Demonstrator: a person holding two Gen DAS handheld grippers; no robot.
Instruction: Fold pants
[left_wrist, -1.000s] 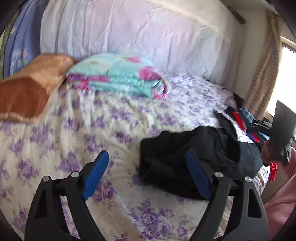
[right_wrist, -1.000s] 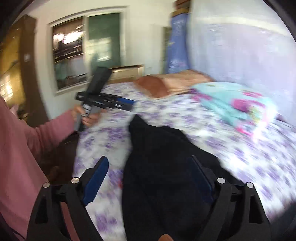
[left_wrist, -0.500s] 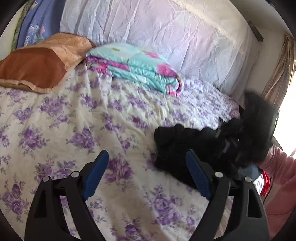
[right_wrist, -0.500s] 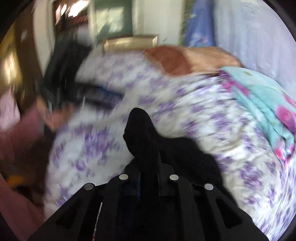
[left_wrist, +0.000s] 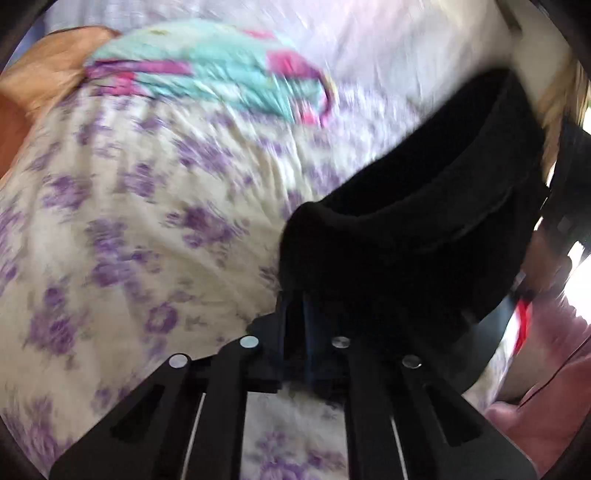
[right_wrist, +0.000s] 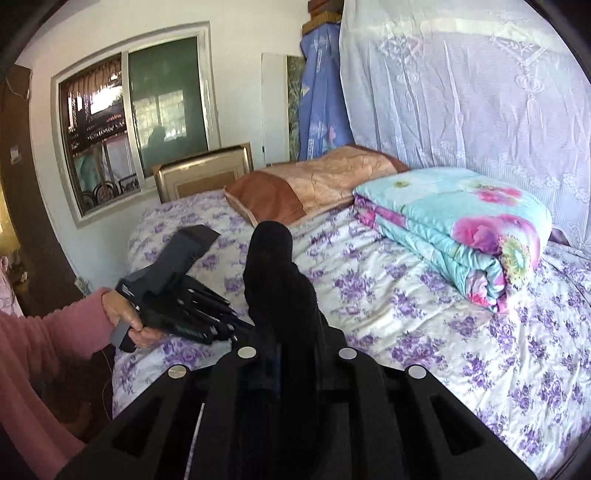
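Observation:
The black pants (left_wrist: 424, 221) are lifted off the purple-flowered bedsheet (left_wrist: 129, 221), stretched between both grippers. My left gripper (left_wrist: 299, 325) is shut on one edge of the pants, which rise up and to the right in its blurred view. My right gripper (right_wrist: 280, 354) is shut on another part of the pants (right_wrist: 277, 280), a bunch of cloth sticking up above its jaws. The left gripper also shows in the right wrist view (right_wrist: 236, 328), held by a hand in a pink sleeve at the bed's left edge.
A folded turquoise and pink quilt (right_wrist: 461, 225) and a brown-orange pillow (right_wrist: 314, 184) lie at the back of the bed (right_wrist: 461, 350). A white lace curtain (right_wrist: 461, 92) hangs behind. A window (right_wrist: 136, 110) and a wooden headboard (right_wrist: 203, 177) stand at the far left.
My left gripper went from open to shut on the pants. My right gripper closed on them earlier. The pants were lifted off the sheet from a heap.

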